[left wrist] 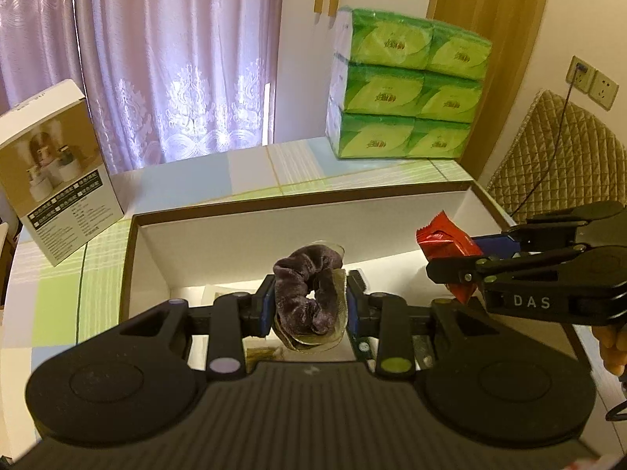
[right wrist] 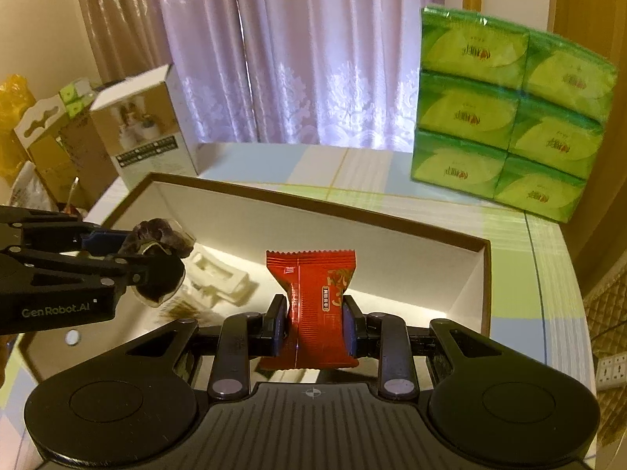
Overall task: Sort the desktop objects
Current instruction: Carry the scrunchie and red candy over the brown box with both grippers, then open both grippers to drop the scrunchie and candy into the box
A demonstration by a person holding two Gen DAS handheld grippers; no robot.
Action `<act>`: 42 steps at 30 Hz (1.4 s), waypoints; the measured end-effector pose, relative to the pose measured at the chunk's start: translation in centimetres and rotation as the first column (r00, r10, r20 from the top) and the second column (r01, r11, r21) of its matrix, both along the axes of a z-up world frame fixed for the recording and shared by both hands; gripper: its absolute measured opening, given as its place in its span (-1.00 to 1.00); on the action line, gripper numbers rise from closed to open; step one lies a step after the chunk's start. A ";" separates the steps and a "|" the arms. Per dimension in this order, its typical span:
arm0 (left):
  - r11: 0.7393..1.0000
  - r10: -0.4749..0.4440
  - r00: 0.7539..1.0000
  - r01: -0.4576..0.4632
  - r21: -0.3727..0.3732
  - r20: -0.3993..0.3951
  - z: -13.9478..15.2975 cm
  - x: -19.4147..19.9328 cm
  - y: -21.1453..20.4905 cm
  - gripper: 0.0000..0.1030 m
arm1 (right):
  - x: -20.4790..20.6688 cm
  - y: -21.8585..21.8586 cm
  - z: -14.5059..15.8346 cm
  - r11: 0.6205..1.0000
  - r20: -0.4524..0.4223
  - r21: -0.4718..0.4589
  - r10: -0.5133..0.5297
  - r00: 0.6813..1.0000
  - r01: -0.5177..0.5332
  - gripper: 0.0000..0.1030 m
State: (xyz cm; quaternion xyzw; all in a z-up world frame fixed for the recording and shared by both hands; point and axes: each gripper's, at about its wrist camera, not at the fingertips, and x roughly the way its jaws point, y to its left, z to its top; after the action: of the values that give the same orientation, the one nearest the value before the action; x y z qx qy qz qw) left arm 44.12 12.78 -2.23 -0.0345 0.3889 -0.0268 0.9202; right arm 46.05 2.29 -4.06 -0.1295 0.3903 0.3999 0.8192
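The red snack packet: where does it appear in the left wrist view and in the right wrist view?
Left wrist view: the red snack packet is at the right, pinched in the right gripper over the open box.
Right wrist view: it is at the centre, between the jaws, above the box.
Shared landmark: the green tissue packs stacked on the table behind the box.

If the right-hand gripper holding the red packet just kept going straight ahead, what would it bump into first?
Most likely the far inner wall of the open box. The right gripper, shut on the red snack packet, points across the box's inside toward that wall. The green tissue packs stand beyond it and to the right. Depth is hard to judge.
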 end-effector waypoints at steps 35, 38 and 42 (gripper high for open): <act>1.000 -0.005 0.996 0.004 -0.007 -0.085 -4.4 4.9 0.3 -0.43 | 3.9 2.2 -4.1 0.995 0.016 -0.100 -0.027 1.000 0.028 0.11; 1.000 -0.005 0.996 0.004 -0.008 -0.085 -4.4 5.0 0.1 -0.42 | 3.8 2.0 -4.0 0.995 0.019 -0.097 -0.033 0.999 0.035 0.19; 1.000 -0.014 0.997 0.014 -0.003 -0.079 -4.3 4.9 0.0 -0.41 | 3.9 1.8 -3.9 0.994 0.020 -0.097 -0.042 0.999 0.043 0.22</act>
State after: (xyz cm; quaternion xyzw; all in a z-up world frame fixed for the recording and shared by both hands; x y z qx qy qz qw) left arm 49.07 12.79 -6.55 -0.0340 0.4254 -0.0322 0.9038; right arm 49.94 4.12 -7.95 -0.1646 0.4046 0.3617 0.8237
